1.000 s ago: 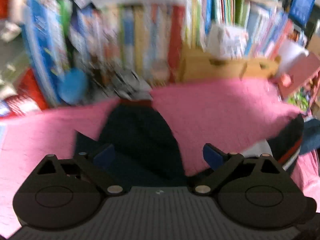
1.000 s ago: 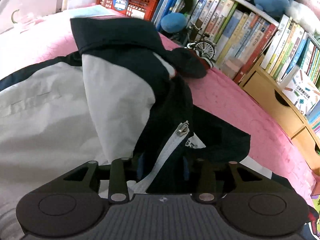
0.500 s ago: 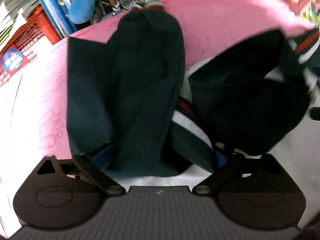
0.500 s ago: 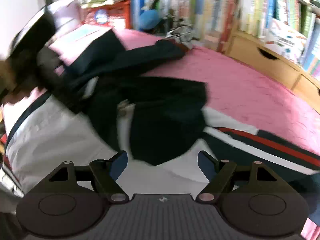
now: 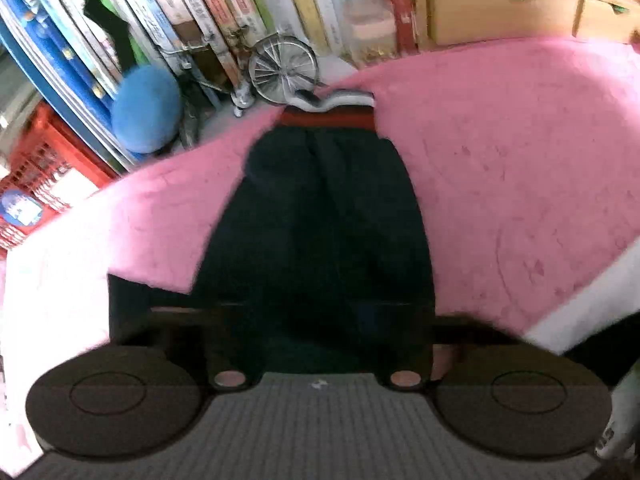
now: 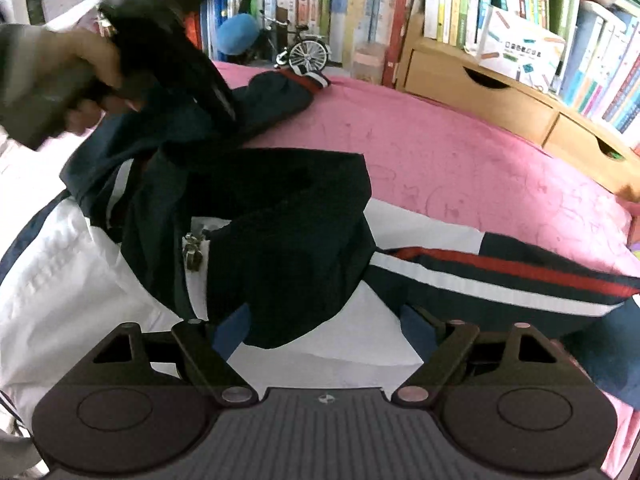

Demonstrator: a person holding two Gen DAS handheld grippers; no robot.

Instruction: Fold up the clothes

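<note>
A navy and white jacket with red and white stripes lies on the pink bedspread. Its navy sleeve stretches away from me to a red and white cuff at the far edge of the bed. My left gripper is shut on the near end of this sleeve, its fingers buried in the dark cloth. In the right wrist view a hand holds that gripper at the upper left. My right gripper hovers over the jacket's front with its jaws opening. A navy flap lies between the pads, untouched.
Bookshelves line the far side of the bed. A model bicycle and a blue plush ball stand by the cuff. A red crate is at the left. Wooden drawers sit at the right.
My left gripper dropped onto the navy sleeve and shut on it. My right gripper let go of the zipper edge, opened wide and rolled level.
</note>
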